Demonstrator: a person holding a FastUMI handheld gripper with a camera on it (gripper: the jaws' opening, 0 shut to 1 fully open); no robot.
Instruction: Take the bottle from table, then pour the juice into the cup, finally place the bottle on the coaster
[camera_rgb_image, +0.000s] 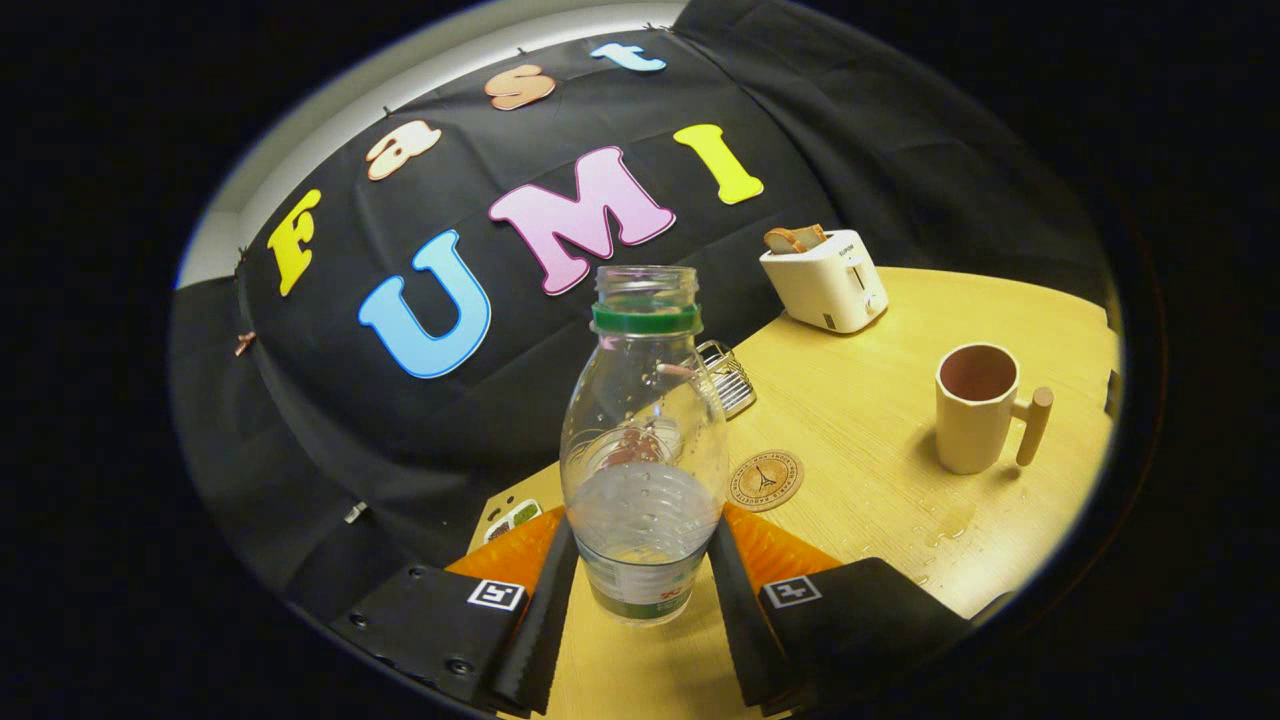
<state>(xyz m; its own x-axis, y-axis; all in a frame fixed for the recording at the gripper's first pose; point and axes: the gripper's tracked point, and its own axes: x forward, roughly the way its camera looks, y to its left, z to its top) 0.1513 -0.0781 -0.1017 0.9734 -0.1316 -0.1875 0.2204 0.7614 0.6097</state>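
A clear plastic bottle (645, 450) with a green neck ring and no cap stands upright between my fingers. It holds a little pale liquid in its lower part. My gripper (640, 605) is shut on the bottle's base, one finger (548, 620) pressing on each side. Whether the bottle rests on the wooden table (870, 440) or hangs just above it, I cannot tell. A round brown coaster (765, 480) lies just beyond the fingers, to the right of the bottle. Farther right stands a beige cup (975, 405) with a wooden handle, its mouth open and upright.
A white toaster (825, 280) with bread in it stands at the back of the table. A small wire rack (727, 375) sits behind the bottle. A small dish (512, 520) lies by the table's left edge. Drops of liquid (945, 520) wet the table near the cup.
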